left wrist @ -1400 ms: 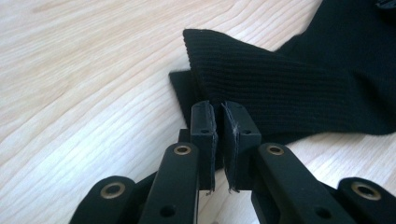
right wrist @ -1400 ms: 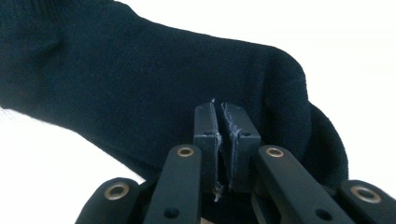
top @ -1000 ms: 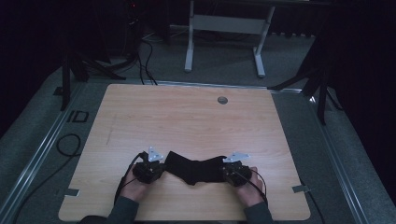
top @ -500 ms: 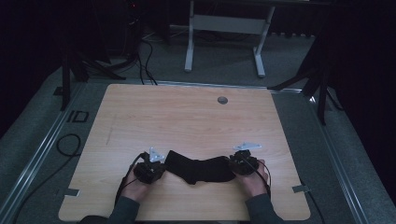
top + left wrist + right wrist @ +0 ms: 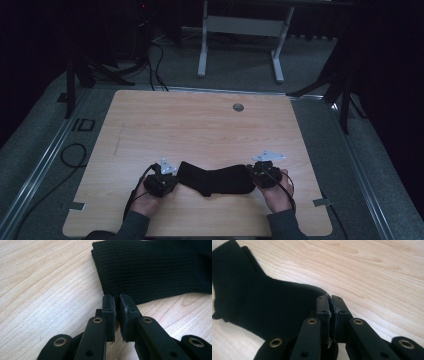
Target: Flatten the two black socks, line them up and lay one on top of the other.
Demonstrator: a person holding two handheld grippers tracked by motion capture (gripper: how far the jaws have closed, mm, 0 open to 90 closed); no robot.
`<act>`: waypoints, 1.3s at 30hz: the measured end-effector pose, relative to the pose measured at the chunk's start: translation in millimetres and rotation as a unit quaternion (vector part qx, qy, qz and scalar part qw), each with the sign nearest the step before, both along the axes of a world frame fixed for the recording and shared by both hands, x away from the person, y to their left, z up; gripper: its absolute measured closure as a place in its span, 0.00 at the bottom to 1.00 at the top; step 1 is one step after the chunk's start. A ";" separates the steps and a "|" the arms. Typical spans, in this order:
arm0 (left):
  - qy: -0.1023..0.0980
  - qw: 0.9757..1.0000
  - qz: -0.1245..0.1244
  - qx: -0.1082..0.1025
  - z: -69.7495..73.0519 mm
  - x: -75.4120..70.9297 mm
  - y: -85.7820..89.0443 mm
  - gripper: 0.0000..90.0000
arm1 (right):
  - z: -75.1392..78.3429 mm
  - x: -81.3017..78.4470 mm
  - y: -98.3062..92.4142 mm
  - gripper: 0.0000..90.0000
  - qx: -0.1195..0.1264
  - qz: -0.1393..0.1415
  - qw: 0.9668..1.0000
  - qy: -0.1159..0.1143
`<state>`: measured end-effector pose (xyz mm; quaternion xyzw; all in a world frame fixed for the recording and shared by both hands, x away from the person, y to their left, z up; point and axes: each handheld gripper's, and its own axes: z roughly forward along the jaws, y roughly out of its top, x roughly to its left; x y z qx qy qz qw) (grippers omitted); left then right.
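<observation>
Black sock stretched between two grippers on the tabletop

The ribbed black sock (image 5: 215, 181) lies flat near the front edge of the tabletop (image 5: 200, 125); the left gripper (image 5: 117, 301) pinches its cuff, and the right gripper (image 5: 330, 301), having just closed further, clamps its toe end.

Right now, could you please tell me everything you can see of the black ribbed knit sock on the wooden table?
The black ribbed knit sock lies flat near the front edge of the pale wooden table, stretched sideways. It looks soft, finely ribbed, doubled at the cuff. The left gripper meets its cuff edge with jaws together; the right gripper, jaws together, sits at its other end.
</observation>
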<state>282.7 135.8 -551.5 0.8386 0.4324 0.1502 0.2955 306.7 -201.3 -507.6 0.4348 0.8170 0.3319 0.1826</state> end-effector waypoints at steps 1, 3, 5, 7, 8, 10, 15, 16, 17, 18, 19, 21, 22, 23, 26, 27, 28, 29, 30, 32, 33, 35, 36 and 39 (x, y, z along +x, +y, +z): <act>0.000 1.000 0.000 0.000 0.0 -0.1 -0.1 0.93 | 1.0 -1.5 -0.9 0.95 0.000 0.001 1.000 0.002; 0.000 1.000 0.000 0.000 0.1 -0.1 -0.3 0.93 | 2.8 -4.4 -2.7 0.95 -0.001 0.000 1.000 0.003; 0.001 1.000 0.000 0.000 0.1 -0.1 -0.3 0.93 | 4.0 -6.8 -4.3 0.95 -0.001 0.000 1.000 0.004; 0.001 1.000 0.000 0.000 0.1 -0.3 -0.5 0.93 | 5.5 -9.6 -5.8 0.95 0.000 -0.002 1.000 0.007; 0.001 1.000 0.000 0.000 0.1 -0.3 -0.5 0.93 | 5.9 -10.7 -6.7 0.95 0.000 0.000 1.000 0.007; 0.001 1.000 0.000 -0.001 0.1 -0.4 -0.9 0.93 | 3.9 -12.1 -7.8 0.96 -0.010 -0.003 1.000 0.007; 0.003 1.000 -0.004 -0.006 -0.2 -1.1 -3.5 0.92 | -20.5 -5.6 -9.3 0.95 -0.036 -0.015 0.999 0.019; 0.003 1.000 -0.005 -0.007 -0.3 -1.2 -4.0 0.92 | -25.9 -3.5 -9.9 0.95 -0.038 -0.016 0.999 0.023; 0.004 1.000 -0.006 -0.007 -0.3 -1.1 -4.3 0.92 | -30.2 -2.0 -10.2 0.94 -0.042 -0.018 0.999 0.024; 0.004 1.000 -0.007 -0.008 -0.3 -1.2 -4.8 0.91 | -33.2 -0.5 -10.3 0.94 -0.045 -0.021 0.999 0.022; 0.004 1.000 -0.007 -0.009 -0.4 -1.3 -5.7 0.91 | -35.3 1.2 -10.5 0.94 -0.046 -0.024 0.998 0.018; 0.002 1.000 -0.008 -0.008 -0.5 -1.8 -7.3 0.90 | -37.5 5.5 -10.8 0.94 -0.048 -0.030 0.998 0.011; 0.001 1.000 -0.007 -0.009 -0.7 -2.0 -7.9 0.90 | -38.4 7.6 -11.0 0.93 -0.048 -0.032 0.998 0.005; 0.000 1.000 -0.006 -0.010 -0.9 -2.0 -8.2 0.89 | -39.4 9.3 -11.1 0.93 -0.049 -0.037 0.998 0.002; -0.006 1.000 0.000 -0.010 -1.7 -1.0 -8.6 0.84 | -41.8 14.5 -12.8 0.88 -0.045 -0.046 0.998 -0.004; -0.008 1.000 0.005 -0.010 -2.0 -0.4 -8.7 0.83 | -42.4 16.5 -13.7 0.83 -0.039 -0.048 0.998 -0.008; -0.009 1.000 0.008 -0.009 -2.0 0.0 -8.7 0.82 | -42.8 18.4 -14.9 0.78 -0.033 -0.051 0.998 -0.008; -0.010 1.000 0.010 -0.009 -1.9 0.3 -8.3 0.80 | -42.7 20.1 -16.1 0.73 -0.026 -0.053 0.998 -0.006; -0.012 1.000 0.014 -0.012 -1.6 0.5 -7.8 0.78 | -42.0 20.9 -17.4 0.69 -0.022 -0.054 0.998 -0.007; -0.018 1.000 0.018 -0.017 -0.2 1.1 -6.0 0.72 | -38.2 20.5 -20.5 0.61 -0.002 -0.056 0.998 -0.009; -0.021 0.999 0.021 -0.021 1.0 1.6 -4.3 0.70 | -35.6 20.1 -22.1 0.59 0.006 -0.057 0.998 -0.010; -0.026 0.999 0.028 -0.028 2.8 2.4 -1.1 0.67 | -28.0 18.4 -27.0 0.55 0.028 -0.060 0.998 -0.017; -0.027 0.999 0.032 -0.031 3.8 3.0 1.3 0.66 | -25.8 17.8 -28.9 0.54 0.035 -0.061 0.997 -0.018; -0.029 0.998 0.037 -0.033 4.7 4.2 4.6 0.63 | -19.2 15.4 -35.2 0.53 0.045 -0.063 0.997 -0.025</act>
